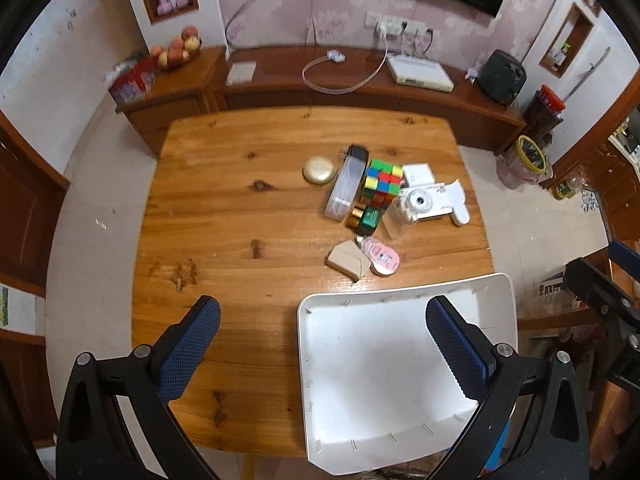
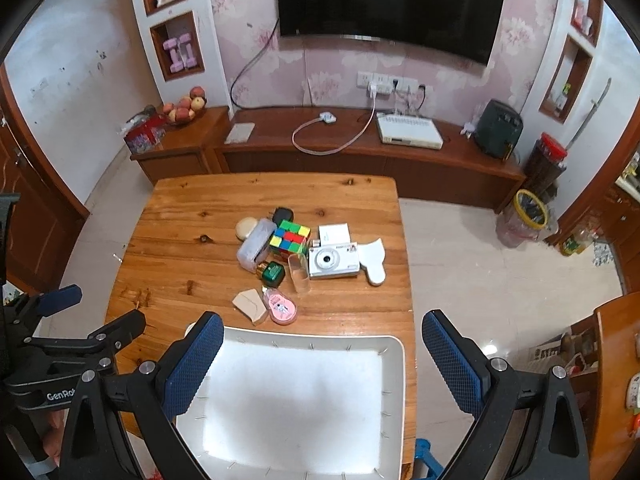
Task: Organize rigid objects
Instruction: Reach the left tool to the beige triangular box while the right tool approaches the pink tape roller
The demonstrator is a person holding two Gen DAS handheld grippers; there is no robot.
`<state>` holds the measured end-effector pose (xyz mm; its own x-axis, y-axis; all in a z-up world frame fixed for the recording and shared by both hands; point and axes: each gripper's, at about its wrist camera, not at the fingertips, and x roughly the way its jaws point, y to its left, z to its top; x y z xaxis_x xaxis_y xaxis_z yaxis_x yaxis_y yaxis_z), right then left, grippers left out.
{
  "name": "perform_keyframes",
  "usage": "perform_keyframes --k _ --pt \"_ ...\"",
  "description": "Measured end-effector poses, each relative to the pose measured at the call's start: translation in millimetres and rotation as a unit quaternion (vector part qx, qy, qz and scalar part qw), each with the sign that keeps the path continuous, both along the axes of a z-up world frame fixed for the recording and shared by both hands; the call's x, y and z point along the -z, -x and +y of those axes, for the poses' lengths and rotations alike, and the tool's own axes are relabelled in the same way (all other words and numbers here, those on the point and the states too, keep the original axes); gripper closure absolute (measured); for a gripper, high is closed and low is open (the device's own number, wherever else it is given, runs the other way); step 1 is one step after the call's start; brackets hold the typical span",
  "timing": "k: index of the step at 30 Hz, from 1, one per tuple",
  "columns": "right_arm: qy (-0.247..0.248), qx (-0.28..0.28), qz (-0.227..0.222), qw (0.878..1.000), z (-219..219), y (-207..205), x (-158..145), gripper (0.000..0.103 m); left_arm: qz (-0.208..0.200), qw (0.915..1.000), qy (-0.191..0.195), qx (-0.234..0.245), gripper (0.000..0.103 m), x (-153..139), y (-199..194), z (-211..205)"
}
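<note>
A cluster of small rigid objects lies mid-table: a colour cube (image 1: 382, 182) (image 2: 290, 238), a white toy camera (image 1: 424, 202) (image 2: 334, 261), a green bottle (image 1: 366, 218) (image 2: 273, 273), a clear long case (image 1: 345, 190) (image 2: 253, 249), a gold round compact (image 1: 319, 170) (image 2: 246, 228), a tan box (image 1: 347, 264) (image 2: 250, 306) and a pink correction tape (image 1: 382, 256) (image 2: 282, 307). A white tray (image 1: 360, 380) (image 2: 296, 400) sits empty at the near edge. My left gripper (image 1: 322, 340) hovers open above the tray's left rim. My right gripper (image 2: 322, 356) hovers open over the tray.
The wooden table (image 1: 224, 208) (image 2: 176, 248) has bare room on its left half. Behind it runs a low wooden cabinet (image 2: 360, 152) with a white box, a cable and a fruit bowl (image 2: 186, 110). A bin (image 2: 528, 216) stands on the floor at right.
</note>
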<state>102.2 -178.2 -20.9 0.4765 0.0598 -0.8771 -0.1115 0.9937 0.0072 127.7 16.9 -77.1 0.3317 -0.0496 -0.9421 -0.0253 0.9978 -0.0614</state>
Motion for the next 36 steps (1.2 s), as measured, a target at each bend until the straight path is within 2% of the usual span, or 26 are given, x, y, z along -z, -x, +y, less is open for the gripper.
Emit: perform_keyframes --k 6,9,14,16,20,24,27,34,36 --pt "-0.015 0.002 0.042 0.999 -2.6 -29.3 37.3 0.003 0.057 0.9983 0.002 -0.003 0.001 48.8 -34.6 2.6" --pt "-0.008 -0.009 0.056 0.998 1.4 -45.7 58.8 0.003 0.096 0.9952 0.019 -0.006 0.001 75.6 -53.8 4.3" --pt "-0.02 -0.031 0.096 0.995 6.9 -73.9 101.7 0.003 0.129 0.9916 0.005 0.007 0.001 115.8 -78.7 0.4" --pt "-0.014 -0.028 0.117 0.993 7.2 -85.8 121.5 0.003 0.133 0.9905 0.013 0.032 0.001 128.4 -86.2 -3.8" --pt "-0.017 -0.013 0.151 0.988 1.6 -102.5 151.5 0.003 0.144 0.9844 0.004 0.102 0.001 151.6 -92.0 -15.4" --pt "-0.024 -0.004 0.17 0.985 -2.1 -112.2 167.5 0.003 0.149 0.9781 -0.002 0.145 0.001 169.7 -97.5 -28.5" --pt "-0.031 0.004 0.184 0.982 -3.1 -117.6 177.7 0.003 0.151 0.9748 -0.004 0.164 0.001 178.8 -101.5 -36.5" --pt "-0.047 0.027 0.209 0.976 -4.9 -124.6 200.6 0.003 0.165 0.972 -0.006 0.167 0.001 197.9 -113.6 -40.1" --pt "-0.049 0.028 0.214 0.975 -4.8 -125.1 205.0 0.003 0.168 0.9708 -0.007 0.171 0.006 200.5 -111.2 -42.1"
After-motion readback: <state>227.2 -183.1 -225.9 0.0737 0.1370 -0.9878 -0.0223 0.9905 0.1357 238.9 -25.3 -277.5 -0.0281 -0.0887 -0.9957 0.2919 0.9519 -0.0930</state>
